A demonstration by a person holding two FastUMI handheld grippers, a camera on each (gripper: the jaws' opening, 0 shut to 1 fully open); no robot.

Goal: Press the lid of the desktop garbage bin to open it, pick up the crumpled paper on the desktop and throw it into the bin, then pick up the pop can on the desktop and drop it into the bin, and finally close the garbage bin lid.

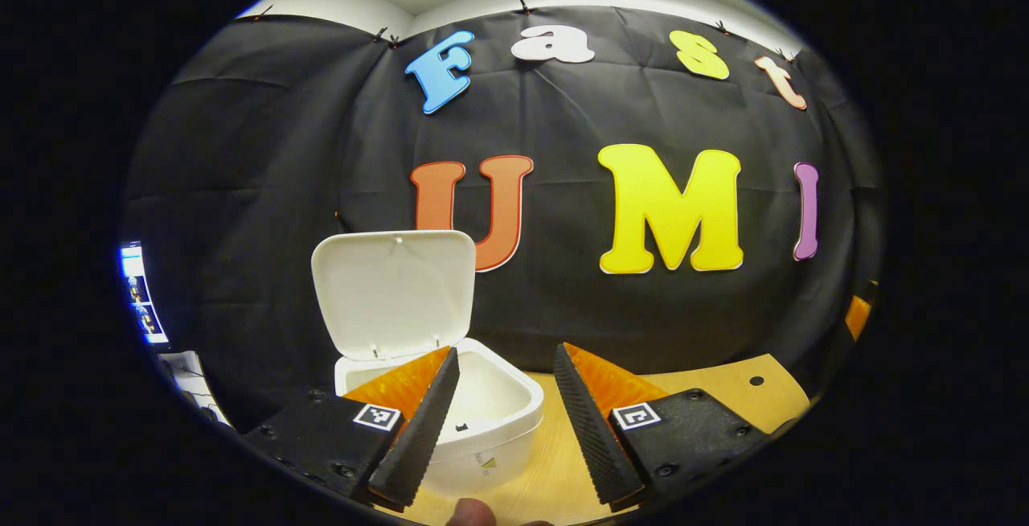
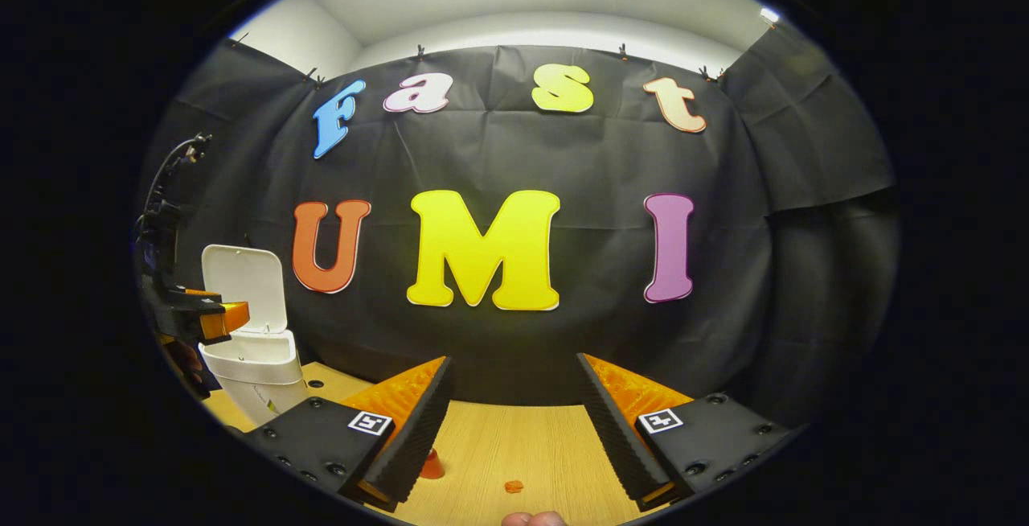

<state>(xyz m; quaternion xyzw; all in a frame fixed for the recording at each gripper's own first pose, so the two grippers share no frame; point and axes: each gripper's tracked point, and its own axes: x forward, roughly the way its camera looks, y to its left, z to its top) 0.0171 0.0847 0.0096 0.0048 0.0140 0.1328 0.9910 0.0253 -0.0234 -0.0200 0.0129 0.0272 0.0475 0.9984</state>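
Landmark: white garbage bin point(image 1: 482, 421), standing on the wooden tabletop point(image 1: 563, 462) in front of the black cloth wall.

Bin lid point(image 1: 394, 293) is raised, standing roughly upright at the back of the bin; the bin's mouth is open. What shows of the inside past the finger is a pale wall with one small dark mark.

Left tool point(image 1: 505, 421): jaws spread wide, nothing between them. It sits just in front of the bin; its left finger overlaps the bin's front rim and hides part of the opening. Whether it touches the rim, cannot tell. In the right gripper view the left tool point(image 2: 205, 321) sits against the bin point(image 2: 253, 373) below the lid point(image 2: 245, 277), covering part of the rim.

Right tool point(image 2: 514, 429): jaws spread wide, empty, well to the right of the bin, over bare tabletop point(image 2: 514, 445).

Other things: a small orange cone-like piece point(image 2: 432, 466) and a tiny orange scrap point(image 2: 513, 486) on the tabletop, right of the bin. A lit screen point(image 1: 138, 293) far left of the bin. A round hole point(image 1: 756, 380) in the tabletop, far right of the bin.
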